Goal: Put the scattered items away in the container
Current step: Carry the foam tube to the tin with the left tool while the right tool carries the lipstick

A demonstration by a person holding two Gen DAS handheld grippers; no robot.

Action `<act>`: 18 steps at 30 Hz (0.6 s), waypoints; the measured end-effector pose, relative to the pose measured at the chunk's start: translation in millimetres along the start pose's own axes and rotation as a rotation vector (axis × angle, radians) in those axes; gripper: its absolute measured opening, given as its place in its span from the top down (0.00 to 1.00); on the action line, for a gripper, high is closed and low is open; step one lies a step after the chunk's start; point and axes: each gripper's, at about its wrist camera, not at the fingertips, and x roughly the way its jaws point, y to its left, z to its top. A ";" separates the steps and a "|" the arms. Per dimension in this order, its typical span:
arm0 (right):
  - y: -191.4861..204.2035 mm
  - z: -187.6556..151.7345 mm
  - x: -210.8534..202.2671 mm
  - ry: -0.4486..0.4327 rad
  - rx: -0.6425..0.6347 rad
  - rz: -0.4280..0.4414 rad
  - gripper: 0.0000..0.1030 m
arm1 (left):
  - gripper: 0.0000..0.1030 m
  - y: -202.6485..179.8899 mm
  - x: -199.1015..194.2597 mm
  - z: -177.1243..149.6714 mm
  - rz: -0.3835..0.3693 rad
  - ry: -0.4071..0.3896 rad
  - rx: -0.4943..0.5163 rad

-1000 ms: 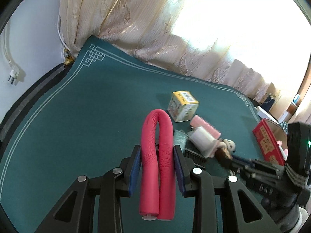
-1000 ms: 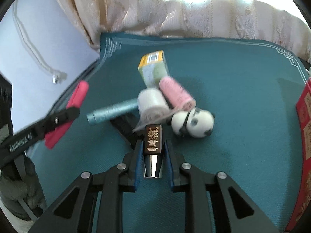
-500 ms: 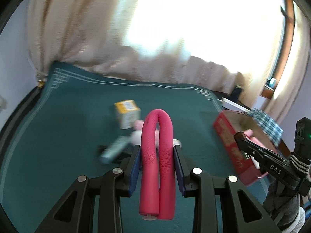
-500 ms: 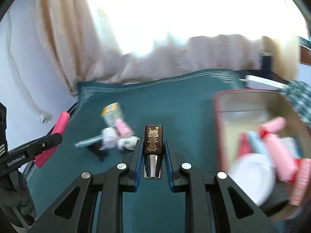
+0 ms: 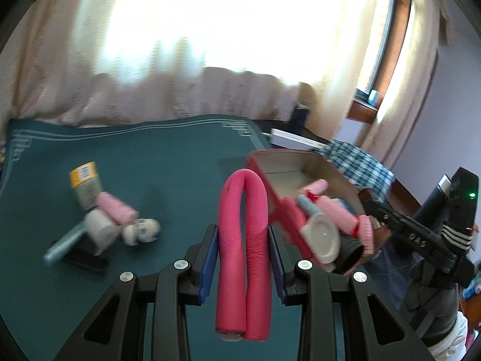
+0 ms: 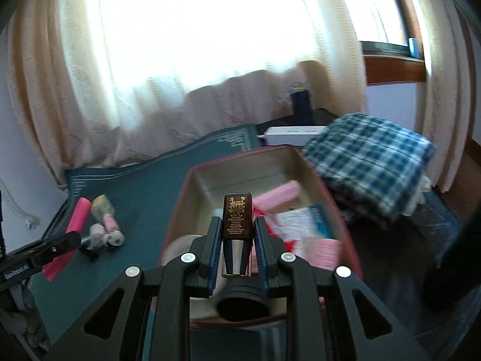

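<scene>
**A:** Right gripper (image 6: 237, 242) is pinching a dark bottle (image 6: 237, 215) with gold print, hard and boxy, upright between the blue pads. It's hanging over the near half of the box (image 6: 192, 180).

**B:** Risk there?

**A:** The bottle looks slick and the pads are catching only its lower part. If it's let go from height, it's likely landing on the white lid (image 5: 323, 236) or the black cup (image 6: 243, 303) and bouncing out. The box is already filling with pink rollers (image 6: 278, 197) and a packet.

**B:** Left?

**A:** Left gripper (image 5: 243, 258) is squeezing a pink foam rod (image 5: 243, 240), bent into a hairpin, soft with a wrinkled skin. It's sitting left of the box, not over it. The foam is springy; on release it's probably unfolding and flicking across the rim. The bend also stands tall, so it could be catching the red wall on the way in.

**B:** Two arms, one box.

**A:** Yes, they're crowding. If both are going in together, the fingers could be knocking each other or tipping the box, which looks like thin card.

**B:** What's left on the mat?

**A:** Far left on the green mat (image 5: 168, 156), a pile: black comb, teal tube, white roll (image 5: 99, 230), panda toy (image 5: 141, 230), pink roller, yellow carton (image 5: 85, 185). All touching or nearly so. Blurred, so I can't tell finer detail.
</scene>
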 end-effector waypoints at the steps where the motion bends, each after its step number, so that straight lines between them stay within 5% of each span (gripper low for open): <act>1: -3.6 -0.9 0.2 0.006 -0.002 -0.009 0.77 | 0.67 -8.1 3.5 1.9 -0.011 0.003 0.012; 5: -17.3 -3.5 -3.3 -0.001 0.019 -0.024 0.71 | 0.67 -29.7 10.7 7.7 -0.042 0.009 0.044; 10: -24.9 -6.0 -15.9 -0.040 0.025 -0.048 0.46 | 0.67 -47.9 21.7 17.9 -0.084 0.018 0.062; 18: -20.9 -21.9 -36.8 -0.058 -0.012 -0.083 0.44 | 0.67 -85.1 61.0 40.6 -0.153 0.032 0.090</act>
